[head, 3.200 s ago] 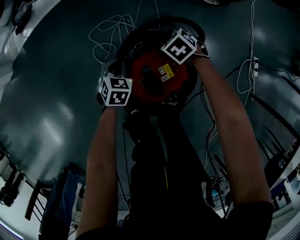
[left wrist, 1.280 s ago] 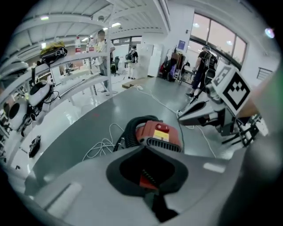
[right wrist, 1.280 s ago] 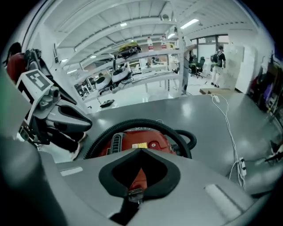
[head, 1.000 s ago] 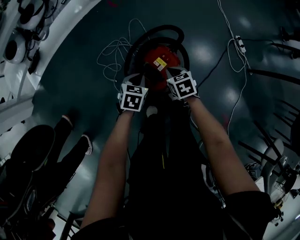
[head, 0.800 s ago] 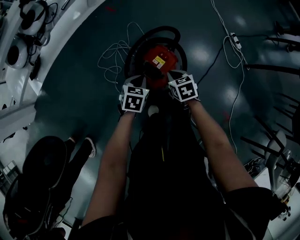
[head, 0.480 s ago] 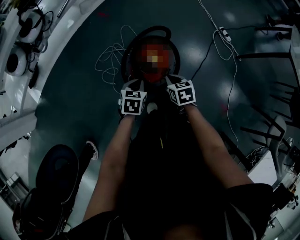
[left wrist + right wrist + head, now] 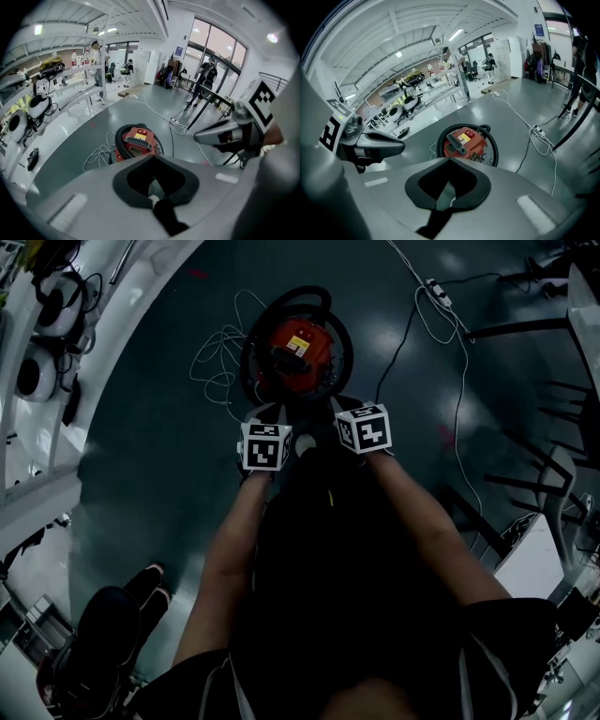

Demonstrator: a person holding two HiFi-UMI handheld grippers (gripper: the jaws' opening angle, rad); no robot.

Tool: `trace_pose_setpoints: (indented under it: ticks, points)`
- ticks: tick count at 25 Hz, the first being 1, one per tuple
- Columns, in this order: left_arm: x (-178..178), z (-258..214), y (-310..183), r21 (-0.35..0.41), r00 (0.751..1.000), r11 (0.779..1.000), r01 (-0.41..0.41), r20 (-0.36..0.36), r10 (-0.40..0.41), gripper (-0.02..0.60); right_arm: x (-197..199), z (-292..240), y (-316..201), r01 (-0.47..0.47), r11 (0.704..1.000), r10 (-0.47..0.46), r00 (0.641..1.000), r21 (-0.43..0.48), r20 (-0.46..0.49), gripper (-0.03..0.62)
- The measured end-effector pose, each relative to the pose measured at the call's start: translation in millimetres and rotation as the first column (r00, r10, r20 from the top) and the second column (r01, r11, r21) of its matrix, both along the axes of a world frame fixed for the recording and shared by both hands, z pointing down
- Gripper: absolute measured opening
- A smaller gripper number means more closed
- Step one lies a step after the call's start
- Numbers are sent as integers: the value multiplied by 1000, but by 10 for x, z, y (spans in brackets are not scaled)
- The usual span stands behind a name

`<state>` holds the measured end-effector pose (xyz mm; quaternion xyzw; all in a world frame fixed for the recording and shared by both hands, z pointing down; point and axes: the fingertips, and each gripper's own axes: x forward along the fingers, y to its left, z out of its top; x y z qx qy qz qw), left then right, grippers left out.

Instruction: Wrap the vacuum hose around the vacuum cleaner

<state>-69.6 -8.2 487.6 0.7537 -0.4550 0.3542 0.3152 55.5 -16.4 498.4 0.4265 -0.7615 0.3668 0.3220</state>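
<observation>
The red vacuum cleaner [image 7: 292,351] stands on the floor [image 7: 141,427], with its black hose [image 7: 302,292] coiled around it. I keep the fingers of my left gripper [image 7: 153,200] and right gripper [image 7: 443,199] closed, holding nothing.

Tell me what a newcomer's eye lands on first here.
The red vacuum cleaner sits on the dark floor at the head view's top centre, ringed by its black hose. Just below it, the left gripper and right gripper hang side by side, both shut and empty. A white cord sprawls at its left.

Glossy floor [image 7: 141,456], likely plastic vacuum cleaner [image 7: 295,354]
</observation>
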Motion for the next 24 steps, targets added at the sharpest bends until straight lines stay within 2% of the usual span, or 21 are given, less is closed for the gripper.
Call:
trace_pose_setpoints:
  ticks: [8,24]
  points:
    - [40,-55,126,3,1000,1000,-11,4,11,9,-35,-72,226,12,1000,-12,1000,-2,12,-5]
    - [263,-65,203,5,998,998,-66,8,66,9,91,-91,281,-9,1000,9,1000,8,22,-5]
